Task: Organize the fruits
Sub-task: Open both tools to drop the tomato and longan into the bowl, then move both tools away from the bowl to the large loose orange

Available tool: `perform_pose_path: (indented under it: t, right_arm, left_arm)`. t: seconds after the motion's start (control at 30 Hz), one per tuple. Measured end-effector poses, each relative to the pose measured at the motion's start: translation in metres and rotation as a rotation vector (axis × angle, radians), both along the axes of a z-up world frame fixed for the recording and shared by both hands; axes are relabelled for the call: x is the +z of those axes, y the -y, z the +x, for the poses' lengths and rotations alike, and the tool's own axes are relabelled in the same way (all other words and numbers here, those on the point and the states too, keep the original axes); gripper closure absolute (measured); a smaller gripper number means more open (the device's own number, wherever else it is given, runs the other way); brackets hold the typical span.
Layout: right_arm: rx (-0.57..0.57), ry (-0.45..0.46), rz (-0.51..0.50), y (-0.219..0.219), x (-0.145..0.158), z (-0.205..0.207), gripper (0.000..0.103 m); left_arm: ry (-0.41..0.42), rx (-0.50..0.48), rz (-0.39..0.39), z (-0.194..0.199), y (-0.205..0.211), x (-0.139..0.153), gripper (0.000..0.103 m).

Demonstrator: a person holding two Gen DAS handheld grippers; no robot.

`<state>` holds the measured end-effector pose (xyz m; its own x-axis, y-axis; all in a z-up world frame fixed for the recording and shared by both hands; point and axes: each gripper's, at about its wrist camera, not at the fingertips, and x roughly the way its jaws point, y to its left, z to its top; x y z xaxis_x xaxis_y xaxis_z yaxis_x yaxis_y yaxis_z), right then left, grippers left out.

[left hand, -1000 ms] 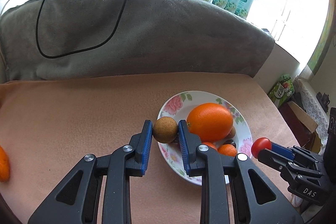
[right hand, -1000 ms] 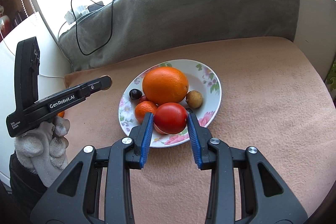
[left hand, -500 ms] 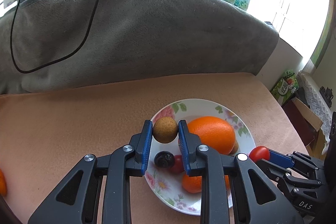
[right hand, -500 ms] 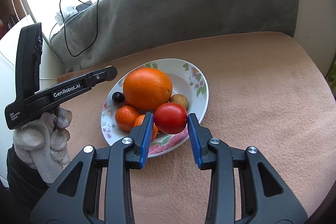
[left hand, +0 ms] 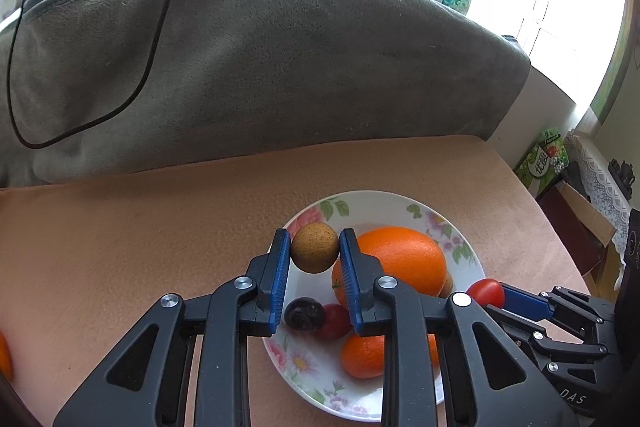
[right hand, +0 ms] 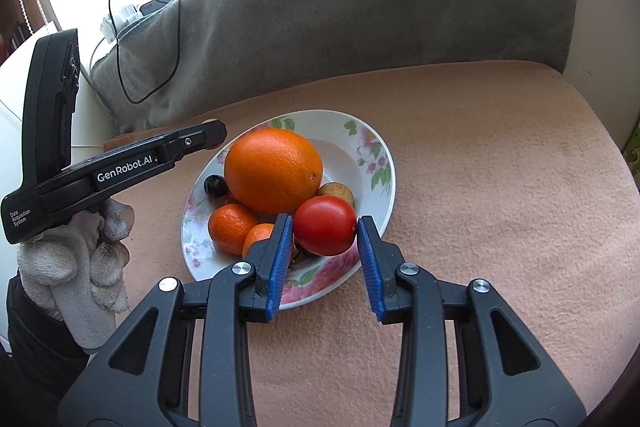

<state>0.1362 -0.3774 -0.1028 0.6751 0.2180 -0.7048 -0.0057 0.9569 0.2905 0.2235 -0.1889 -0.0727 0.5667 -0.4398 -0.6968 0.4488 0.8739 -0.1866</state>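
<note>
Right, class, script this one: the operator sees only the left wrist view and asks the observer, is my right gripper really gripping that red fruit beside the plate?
Observer: Yes. In the right wrist view both blue pads of the right gripper press on the red tomato, held over the near rim of the plate.
Operator: What lies beyond the big orange?
Observer: A small brown fruit sits in the plate beside the big orange.
Operator: Who holds my left gripper?
Observer: A hand in a white glove holds the left gripper.
</note>
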Motion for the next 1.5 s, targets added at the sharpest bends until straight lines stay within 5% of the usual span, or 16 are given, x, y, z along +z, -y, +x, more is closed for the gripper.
perform_pose_path:
  t: [0.37,0.57,0.7,0.97,1.13,1.5]
  right_arm:
    - [-0.001,0.001,-0.009,-0.003,0.0,0.001,0.068]
    - [0.003,0.011,-0.01,-0.004,0.002,0.001,0.067]
    - [0.003,0.027,-0.02,-0.005,0.004,0.0,0.039]
    - [0.022,0.047,-0.03,-0.01,0.009,-0.005,0.036]
    - [0.024,0.056,-0.038,-0.013,0.009,-0.009,0.024]
    - [0.012,0.061,-0.053,-0.015,0.014,-0.015,0.024]
  left_arm:
    - [0.006,-0.008,-0.01,-0.002,-0.004,0.001,0.079]
    - [0.006,-0.005,-0.015,-0.003,-0.007,0.002,0.07]
    - [0.008,-0.002,-0.021,-0.004,-0.008,0.003,0.063]
    - [0.012,0.009,-0.034,-0.008,-0.016,0.008,0.042]
    - [0.01,0.015,-0.03,-0.01,-0.017,0.01,0.04]
    - [0.058,0.058,0.034,-0.023,-0.022,0.018,0.031]
